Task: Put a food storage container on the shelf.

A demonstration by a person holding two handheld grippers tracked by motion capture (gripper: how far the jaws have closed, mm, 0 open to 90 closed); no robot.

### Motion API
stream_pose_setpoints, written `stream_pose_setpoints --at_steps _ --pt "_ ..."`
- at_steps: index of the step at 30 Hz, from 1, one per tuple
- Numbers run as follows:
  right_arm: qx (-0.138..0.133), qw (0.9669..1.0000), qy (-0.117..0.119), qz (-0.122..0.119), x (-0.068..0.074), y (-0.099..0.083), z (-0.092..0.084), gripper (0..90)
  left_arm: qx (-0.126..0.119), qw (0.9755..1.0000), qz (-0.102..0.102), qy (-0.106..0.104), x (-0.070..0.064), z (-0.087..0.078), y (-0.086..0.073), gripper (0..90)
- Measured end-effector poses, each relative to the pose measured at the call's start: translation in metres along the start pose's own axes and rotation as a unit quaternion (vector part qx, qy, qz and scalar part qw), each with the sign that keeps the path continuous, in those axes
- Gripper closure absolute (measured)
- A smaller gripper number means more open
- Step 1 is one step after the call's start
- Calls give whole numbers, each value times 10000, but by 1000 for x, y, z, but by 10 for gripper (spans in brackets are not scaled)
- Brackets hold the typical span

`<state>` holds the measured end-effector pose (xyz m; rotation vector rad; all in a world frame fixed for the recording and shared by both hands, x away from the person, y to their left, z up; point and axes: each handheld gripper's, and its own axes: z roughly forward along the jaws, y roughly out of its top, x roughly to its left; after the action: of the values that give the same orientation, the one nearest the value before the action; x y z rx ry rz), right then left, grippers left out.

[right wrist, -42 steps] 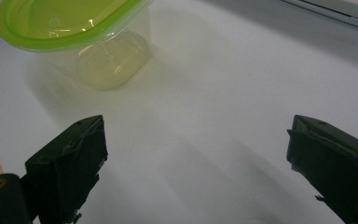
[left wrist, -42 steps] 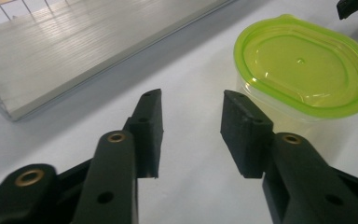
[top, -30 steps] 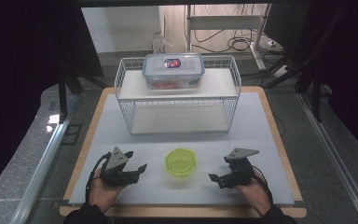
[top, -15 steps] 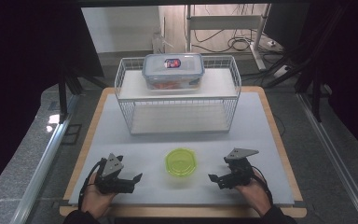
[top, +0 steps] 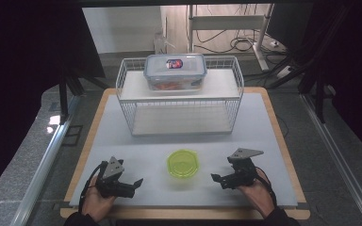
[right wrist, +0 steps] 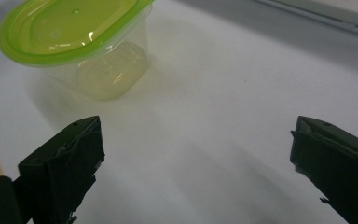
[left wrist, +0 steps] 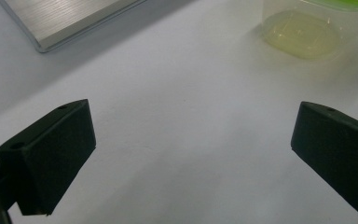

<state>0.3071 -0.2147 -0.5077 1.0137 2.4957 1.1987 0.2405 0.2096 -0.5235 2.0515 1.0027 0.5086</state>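
A small clear container with a lime-green lid (top: 183, 163) stands on the white mat (top: 136, 141) near the front, between the two hands. My left gripper (top: 134, 184) rests to its left and points toward it. Its jaws have just been opening and now stand wide apart with nothing between them (left wrist: 191, 135); the container (left wrist: 303, 32) lies ahead of them, off to the right. My right gripper (top: 218, 181) sits to the container's right, open and empty (right wrist: 196, 149), with the container (right wrist: 74, 37) ahead at its upper left.
A white wire rack (top: 179, 96) stands across the back of the mat. On its top shelf is a clear food box with a grey-blue lid (top: 174, 70). The rack's metal base (left wrist: 70, 18) lies ahead of the left gripper. The table's wooden edge (top: 184, 214) runs along the front.
My left gripper has drawn back a little toward the front edge and its jaws have spread. The right gripper and the container have stayed put.
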Motion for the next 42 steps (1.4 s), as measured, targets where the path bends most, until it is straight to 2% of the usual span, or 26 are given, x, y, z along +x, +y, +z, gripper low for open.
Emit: stream_pose_setpoints --at_steps 3,7,13,14,15,16,17,18,20,21,24,28,29,30,31,32,35,37,38,39,40,41,42 --pt "-71 10000 18 -26 -1 1 -1 31 39 10000 45 4 -1 1 0 0" --pt "-79 9998 175 22 -2 4 1 35 66 9999 101 14 -3 1 1 3" --pt "-103 9995 262 127 1 14 3 16 12 9999 99 -24 -3 0 2 8" --pt "-91 9991 300 300 0 18 4 14 32 9999 111 -23 -4 0 2 8" --pt "-91 9991 300 300 0 18 4 14 32 9999 111 -23 -4 0 2 8" --pt "-26 9978 404 515 -2 22 5 14 40 9999 113 -27 -5 1 2 9" --pt "-26 9978 404 515 -2 22 5 14 40 9999 113 -27 -5 1 2 9" --pt "54 9968 478 633 -3 26 8 38 57 9999 125 -35 -5 1 2 9" --pt "48 9962 544 678 -4 28 9 58 66 9999 130 -34 -5 1 2 10" --pt "27 9948 677 764 -6 31 11 94 84 9999 129 -50 -5 1 2 10" --pt "-26 9945 720 764 -5 37 15 168 93 9998 142 -48 -5 2 2 12" --pt "-4 9924 887 850 -3 44 24 269 118 9997 187 -52 -6 3 2 13" --pt "-4 9924 887 850 -3 44 24 269 118 9997 187 -52 -6 3 2 13" --pt "52 9909 996 908 1 48 31 320 132 9997 214 -54 -7 3 2 13" --pt "52 9909 996 908 1 48 31 320 132 9997 214 -54 -7 3 2 13" --pt "103 9894 1085 956 4 52 36 385 134 9997 221 -53 -7 3 3 15" --pt "199 9875 1188 1015 6 55 43 465 152 9996 248 -51 -7 3 2 16" --pt "232 9862 1245 1064 5 56 46 486 149 9996 249 -57 -8 3 2 16" --pt "265 9832 1370 1177 4 56 50 538 146 9995 257 -57 -8 3 3 17" --pt "265 9832 1370 1177 4 56 50 538 146 9995 257 -57 -8 3 3 17" --pt "299 9764 1590 1429 2 56 52 596 149 9995 259 -62 -8 3 3 18" --pt "299 9764 1590 1429 2 56 52 596 149 9995 259 -62 -8 3 3 18" --pt "305 9745 1643 1500 1 56 53 606 152 9995 257 -62 -8 3 2 18"
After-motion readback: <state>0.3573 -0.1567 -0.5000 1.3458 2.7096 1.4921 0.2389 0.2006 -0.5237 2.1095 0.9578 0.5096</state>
